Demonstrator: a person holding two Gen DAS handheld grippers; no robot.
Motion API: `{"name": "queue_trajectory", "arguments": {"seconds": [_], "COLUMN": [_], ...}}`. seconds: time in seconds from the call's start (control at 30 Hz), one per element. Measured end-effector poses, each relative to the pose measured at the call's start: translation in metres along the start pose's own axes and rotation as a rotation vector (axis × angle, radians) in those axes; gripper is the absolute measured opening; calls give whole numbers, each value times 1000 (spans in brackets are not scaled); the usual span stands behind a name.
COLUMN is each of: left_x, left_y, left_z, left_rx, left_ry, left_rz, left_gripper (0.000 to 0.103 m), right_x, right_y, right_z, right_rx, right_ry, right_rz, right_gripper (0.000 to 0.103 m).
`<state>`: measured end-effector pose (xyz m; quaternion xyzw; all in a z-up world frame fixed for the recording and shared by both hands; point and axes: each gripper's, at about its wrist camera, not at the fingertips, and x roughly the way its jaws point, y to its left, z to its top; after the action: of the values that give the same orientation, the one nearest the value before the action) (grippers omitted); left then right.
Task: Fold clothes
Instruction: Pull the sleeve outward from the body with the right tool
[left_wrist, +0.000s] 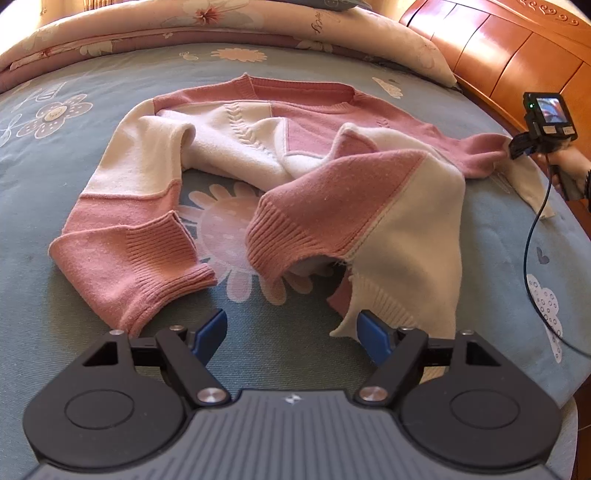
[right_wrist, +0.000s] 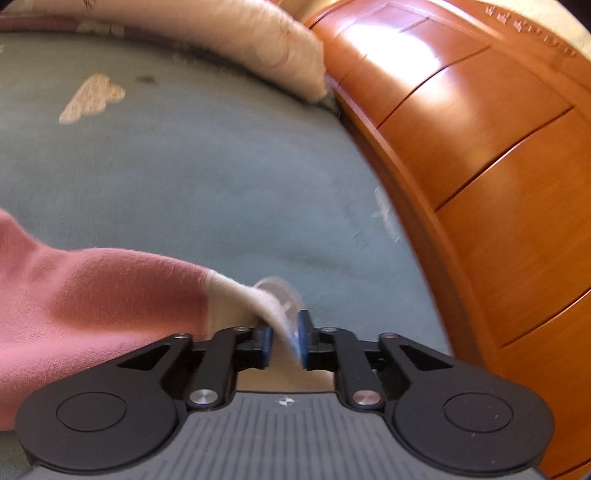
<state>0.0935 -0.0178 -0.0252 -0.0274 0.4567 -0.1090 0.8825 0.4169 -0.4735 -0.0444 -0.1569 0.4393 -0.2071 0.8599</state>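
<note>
A pink and cream knitted sweater (left_wrist: 258, 147) lies crumpled on the bed, collar at the far side, one sleeve folded down on the left. Its ribbed hem (left_wrist: 384, 306) hangs just beyond my left gripper (left_wrist: 291, 332), which is open with nothing between its blue pads. At the far right my right gripper (left_wrist: 517, 147) is at the end of the stretched-out right sleeve. In the right wrist view that pink sleeve (right_wrist: 110, 295) ends in a cream cuff (right_wrist: 243, 291), which runs between the narrowly parted jaws of the right gripper (right_wrist: 286, 339); a gap shows beside the cloth.
The bed has a blue-grey floral sheet (left_wrist: 295, 59). A folded floral quilt (left_wrist: 221, 22) lies along the far side. A polished wooden headboard (right_wrist: 498, 147) runs close on the right. A black cable (left_wrist: 532, 258) trails from the person's hand (left_wrist: 572, 162) over the bed edge.
</note>
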Motion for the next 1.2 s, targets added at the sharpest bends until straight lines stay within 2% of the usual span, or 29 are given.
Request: {"name": "queue_trajectory", "arguments": {"seconds": [0.1, 0.17, 0.3, 0.4, 0.57, 0.7, 0.73, 0.8, 0.83, 0.9, 1.03, 1.2], "left_x": [1, 1, 3, 4, 2, 0, 0, 1, 1, 1, 1, 3], "left_y": [-3, -7, -16, -25, -37, -43, -43, -45, -45, -45, -43, -41], "left_z": [0, 0, 0, -2, -2, -3, -3, -4, -4, -3, -2, -1], "left_rx": [18, 27, 38, 53, 77, 90, 93, 100, 103, 103, 95, 87], "left_ry": [-4, -10, -15, -12, -6, -6, -4, 0, 0, 2, -4, -4], "left_rz": [-5, -9, -35, -51, -57, -47, -42, -34, -32, -32, -35, -30], "left_gripper": [77, 77, 78, 78, 78, 80, 80, 80, 80, 80, 81, 81], "right_x": [2, -6, -15, -17, -10, -15, -17, -22, -24, -24, -28, -43], "right_y": [-13, -44, -106, -130, -129, -108, -101, -83, -80, -85, -112, -161], "right_z": [-13, -26, -66, -107, -159, -169, -168, -162, -159, -155, -145, -126], "right_rx": [96, 239, 500, 612, 716, 714, 688, 579, 551, 536, 548, 587], "right_ry": [0, -21, -22, 3, 52, -23, -38, -55, -60, -51, -74, -146], "right_rz": [79, 178, 311, 355, 395, 367, 350, 302, 329, 369, 344, 290], "right_gripper": [29, 50, 52, 52, 52, 53, 50, 33, 11, 11, 11, 11]}}
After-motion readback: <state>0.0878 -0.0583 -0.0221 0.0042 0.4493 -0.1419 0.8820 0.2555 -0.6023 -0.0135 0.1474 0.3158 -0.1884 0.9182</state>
